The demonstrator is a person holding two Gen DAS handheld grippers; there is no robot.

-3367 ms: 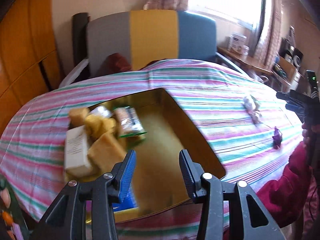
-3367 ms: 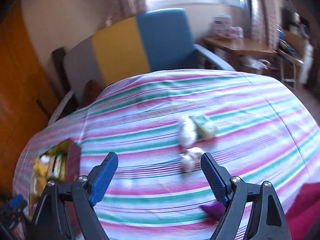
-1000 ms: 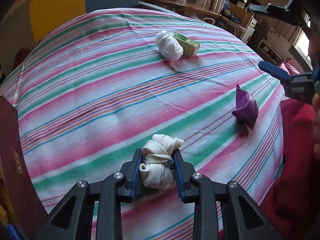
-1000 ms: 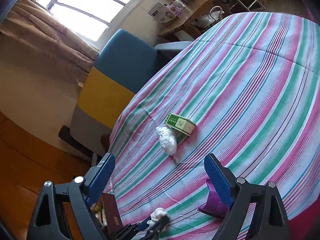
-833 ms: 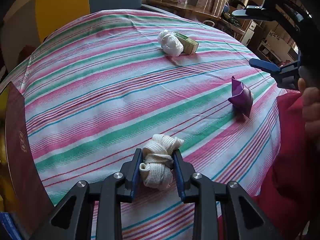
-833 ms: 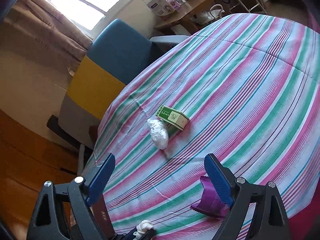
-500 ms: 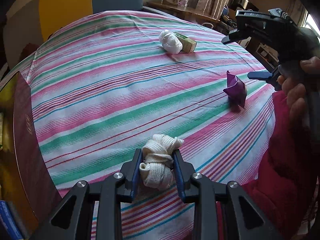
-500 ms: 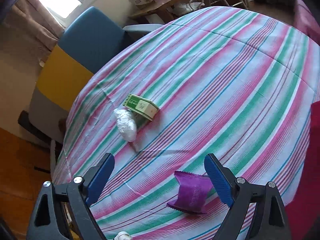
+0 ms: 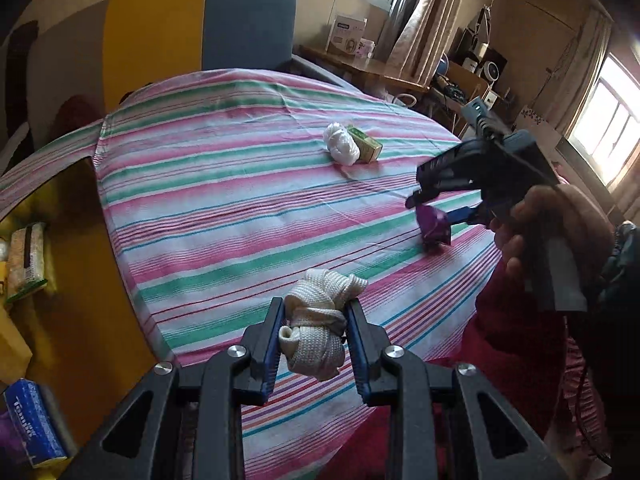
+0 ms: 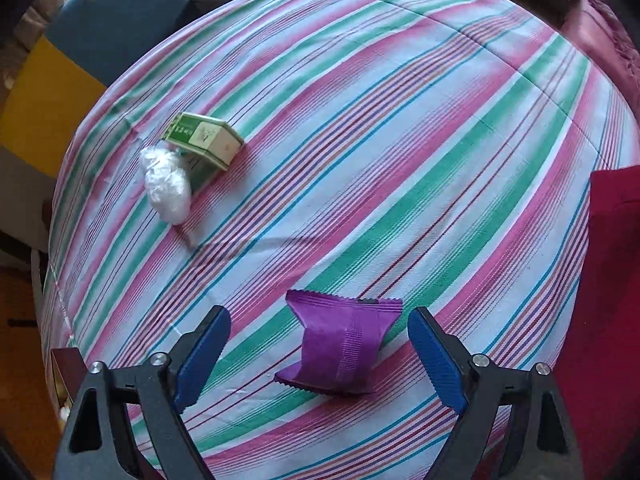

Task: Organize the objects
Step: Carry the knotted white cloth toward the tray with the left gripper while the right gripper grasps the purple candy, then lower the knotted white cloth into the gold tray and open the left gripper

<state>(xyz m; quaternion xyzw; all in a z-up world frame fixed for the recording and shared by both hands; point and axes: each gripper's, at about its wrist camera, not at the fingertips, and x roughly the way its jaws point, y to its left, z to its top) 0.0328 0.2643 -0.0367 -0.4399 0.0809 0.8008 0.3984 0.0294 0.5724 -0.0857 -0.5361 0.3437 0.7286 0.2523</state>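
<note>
My left gripper is shut on a cream knotted cloth bundle and holds it above the striped tablecloth. My right gripper is open, its jaws either side of a purple wrapped packet lying on the cloth; it also shows in the left wrist view, over the packet. A green box and a white plastic wad lie together farther off. The gold tin with packets stands at left.
A blue tissue pack and a snack bar lie in the tin. A grey, yellow and blue chair stands behind the table. A red cloth hangs at the table's near right edge.
My left gripper has lifted and drawn back left toward the tin with the cloth bundle. My right gripper has come down over the purple packet, which now sits between its open jaws.
</note>
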